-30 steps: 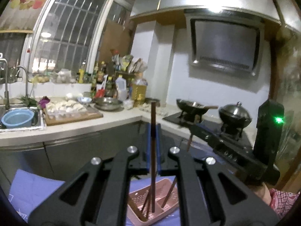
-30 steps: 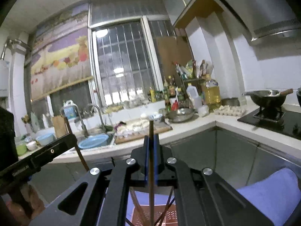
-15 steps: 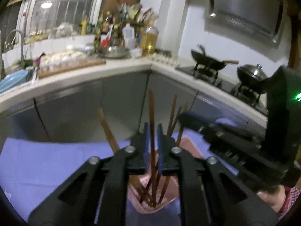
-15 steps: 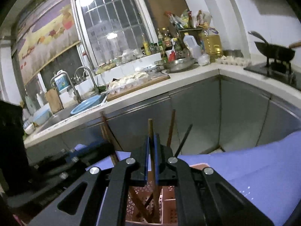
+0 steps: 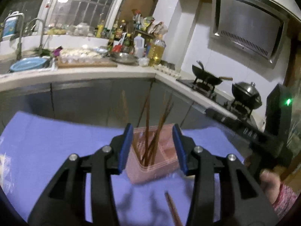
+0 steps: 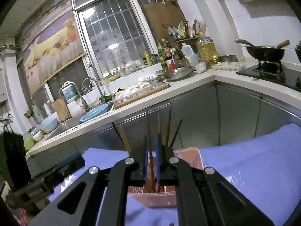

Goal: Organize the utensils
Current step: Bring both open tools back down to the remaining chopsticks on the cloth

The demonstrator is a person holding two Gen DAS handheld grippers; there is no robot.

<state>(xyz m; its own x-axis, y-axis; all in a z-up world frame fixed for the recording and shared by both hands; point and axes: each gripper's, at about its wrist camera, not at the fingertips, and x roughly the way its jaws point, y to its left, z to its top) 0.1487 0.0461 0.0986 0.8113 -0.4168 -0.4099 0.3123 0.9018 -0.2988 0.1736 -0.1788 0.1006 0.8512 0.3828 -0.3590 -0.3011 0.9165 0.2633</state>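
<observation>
Left wrist: chopsticks (image 5: 148, 131) stand untouched between opening fingers (image 5: 125, 146).

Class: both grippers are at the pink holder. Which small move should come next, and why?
Probably open the right gripper: a chopstick sits between its nearly closed jaws, lower end inside the pink holder. The left gripper is opening with no chopstick gripped.

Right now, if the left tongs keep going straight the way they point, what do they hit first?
Probably the chopsticks standing in the pink holder, seen between the opening left tongs; depth is hard to judge.
</observation>
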